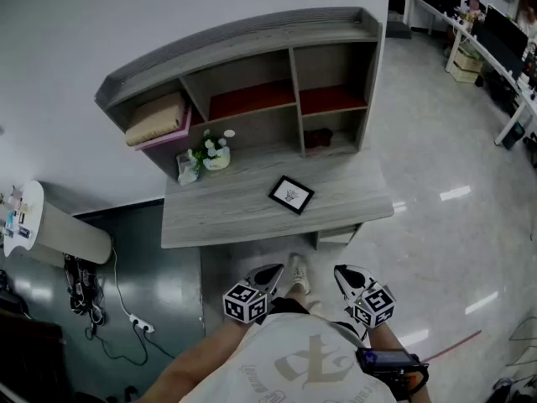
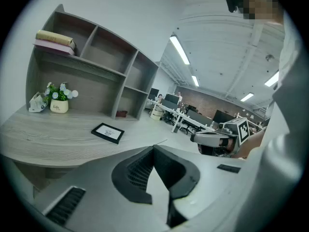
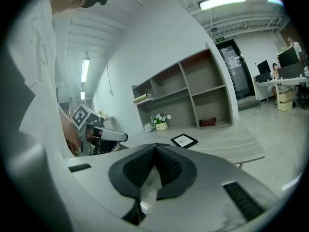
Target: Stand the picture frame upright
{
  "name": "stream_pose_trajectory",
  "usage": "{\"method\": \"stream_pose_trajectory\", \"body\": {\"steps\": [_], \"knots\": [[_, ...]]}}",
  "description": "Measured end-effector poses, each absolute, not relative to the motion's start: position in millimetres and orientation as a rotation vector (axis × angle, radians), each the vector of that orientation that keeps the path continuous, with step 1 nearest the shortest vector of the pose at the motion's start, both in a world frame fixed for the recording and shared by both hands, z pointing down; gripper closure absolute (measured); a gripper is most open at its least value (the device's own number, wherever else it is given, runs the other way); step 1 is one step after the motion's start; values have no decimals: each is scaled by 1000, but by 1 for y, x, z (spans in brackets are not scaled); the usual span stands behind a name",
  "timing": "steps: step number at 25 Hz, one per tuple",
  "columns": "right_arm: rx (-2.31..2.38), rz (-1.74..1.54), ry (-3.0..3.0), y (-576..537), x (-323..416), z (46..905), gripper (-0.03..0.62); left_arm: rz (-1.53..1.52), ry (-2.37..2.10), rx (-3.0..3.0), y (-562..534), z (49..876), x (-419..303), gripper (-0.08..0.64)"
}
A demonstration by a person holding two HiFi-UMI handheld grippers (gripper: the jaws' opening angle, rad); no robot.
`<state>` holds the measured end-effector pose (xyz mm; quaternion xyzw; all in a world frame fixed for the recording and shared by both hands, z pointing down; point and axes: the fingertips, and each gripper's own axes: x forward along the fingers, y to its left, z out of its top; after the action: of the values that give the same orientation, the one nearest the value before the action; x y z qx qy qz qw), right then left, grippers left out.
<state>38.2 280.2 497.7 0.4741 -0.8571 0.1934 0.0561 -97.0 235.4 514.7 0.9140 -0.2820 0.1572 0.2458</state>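
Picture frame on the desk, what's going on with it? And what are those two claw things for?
A person stands in front of the grey desk with a two-jaw gripper in each hand. The left gripper and the right gripper are both shut and empty, held close to the person's body and short of the desk. The picture frame lies flat on the desk, and nothing touches it. It has not been stood up yet. A small flower pot sits further back by the shelves.

Grey wooden desk (image 1: 243, 217) with shelving, black picture frame (image 1: 291, 195) lying flat, potted flowers (image 1: 215, 151), crumpled bag (image 1: 188, 167) beside.
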Motion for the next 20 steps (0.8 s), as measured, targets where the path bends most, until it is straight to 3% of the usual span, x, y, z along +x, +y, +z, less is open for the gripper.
{"method": "stream_pose_trajectory", "body": {"steps": [20], "knots": [[1471, 635, -2581, 296, 44, 508, 588, 426, -780, 2451, 257, 529, -89, 557]]}}
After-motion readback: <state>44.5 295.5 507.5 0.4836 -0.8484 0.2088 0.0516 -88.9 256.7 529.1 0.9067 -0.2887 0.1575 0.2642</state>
